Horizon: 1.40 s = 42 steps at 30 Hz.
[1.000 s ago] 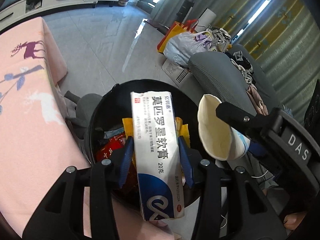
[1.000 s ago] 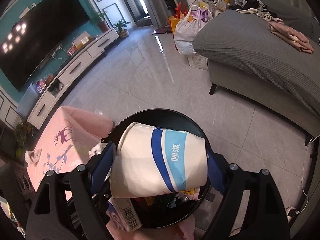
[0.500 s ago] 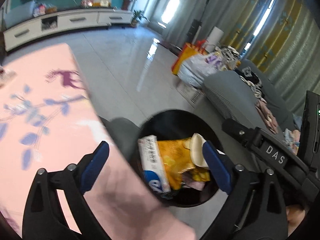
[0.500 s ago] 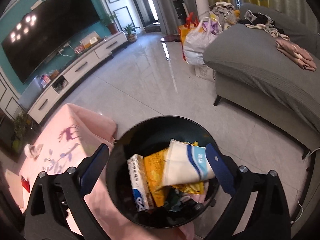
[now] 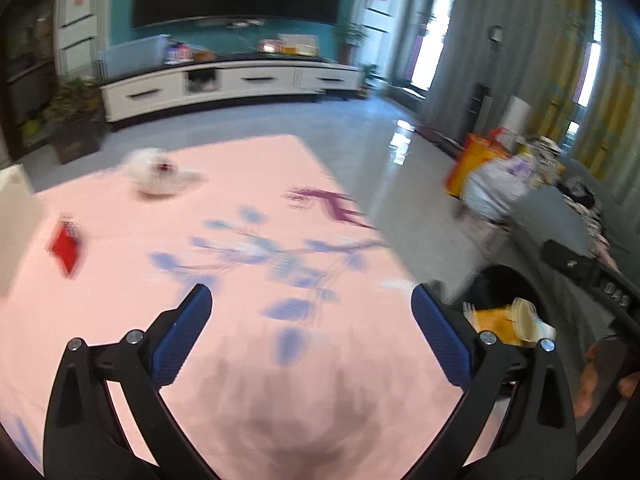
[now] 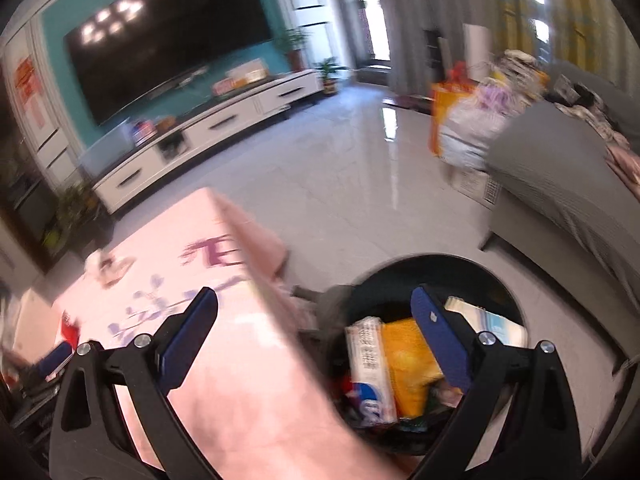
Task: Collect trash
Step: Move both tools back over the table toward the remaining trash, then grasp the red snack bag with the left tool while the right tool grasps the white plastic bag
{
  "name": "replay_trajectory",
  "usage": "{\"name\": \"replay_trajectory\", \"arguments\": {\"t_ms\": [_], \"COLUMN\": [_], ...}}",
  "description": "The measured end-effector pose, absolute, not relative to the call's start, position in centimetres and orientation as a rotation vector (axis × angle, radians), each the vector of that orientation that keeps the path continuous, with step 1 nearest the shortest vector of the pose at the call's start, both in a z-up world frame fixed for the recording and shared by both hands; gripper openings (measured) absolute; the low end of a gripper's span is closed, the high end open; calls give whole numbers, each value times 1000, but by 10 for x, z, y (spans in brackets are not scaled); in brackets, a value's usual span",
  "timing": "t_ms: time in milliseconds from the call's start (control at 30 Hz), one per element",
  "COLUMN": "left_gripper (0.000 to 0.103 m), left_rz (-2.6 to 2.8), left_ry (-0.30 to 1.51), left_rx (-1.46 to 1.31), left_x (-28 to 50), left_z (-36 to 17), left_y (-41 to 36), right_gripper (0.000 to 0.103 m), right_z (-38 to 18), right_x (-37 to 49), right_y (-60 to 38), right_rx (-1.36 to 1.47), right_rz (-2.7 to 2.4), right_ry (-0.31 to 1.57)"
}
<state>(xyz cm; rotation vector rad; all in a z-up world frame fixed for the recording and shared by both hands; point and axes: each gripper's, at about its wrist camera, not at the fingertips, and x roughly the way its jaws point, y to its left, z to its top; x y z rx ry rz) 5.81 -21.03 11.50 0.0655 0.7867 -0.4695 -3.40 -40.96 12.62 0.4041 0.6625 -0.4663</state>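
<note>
Both views swung from bin toward table, ointment box lengthwise away from camera, both grippers wide, empty

The black round bin stands on the floor just right of the pink table. Inside it, a white-and-blue box lies on end at the left, a yellow packet beside it, and a white paper cup with a blue band on its side at the right. On the table's far left lie a red scrap and a crumpled white tissue.
</note>
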Motion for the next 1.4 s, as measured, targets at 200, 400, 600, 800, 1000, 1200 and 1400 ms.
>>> {"name": "replay_trajectory", "arguments": {"t_ms": [200, 400, 600, 800, 1000, 1200, 1400], "left_gripper": [100, 97, 90, 78, 52, 25, 25], "left_rz": [-208, -78, -80, -69, -45, -64, -103], "left_ry": [756, 825, 921, 979, 944, 952, 905], "left_rx": [-10, -211, -267, -291, -260, -317, -257], "left_x": [136, 212, 260, 278, 275, 264, 212], "left_z": [122, 96, 50, 14, 8, 11, 53], "left_y": [-90, 8, 25, 26, 27, 36, 16], "right_gripper": [95, 95, 95, 91, 70, 31, 29], "right_z": [140, 134, 105, 60, 27, 39, 98], "right_x": [47, 162, 272, 366, 380, 352, 277], "right_y": [-324, -251, -205, -180, -168, -177, -202], "right_rx": [185, 122, 120, 126, 164, 202, 255], "right_rz": [-195, -1, 80, 67, 101, 121, 147], "right_ry": [720, 791, 865, 957, 1038, 1041, 941]}}
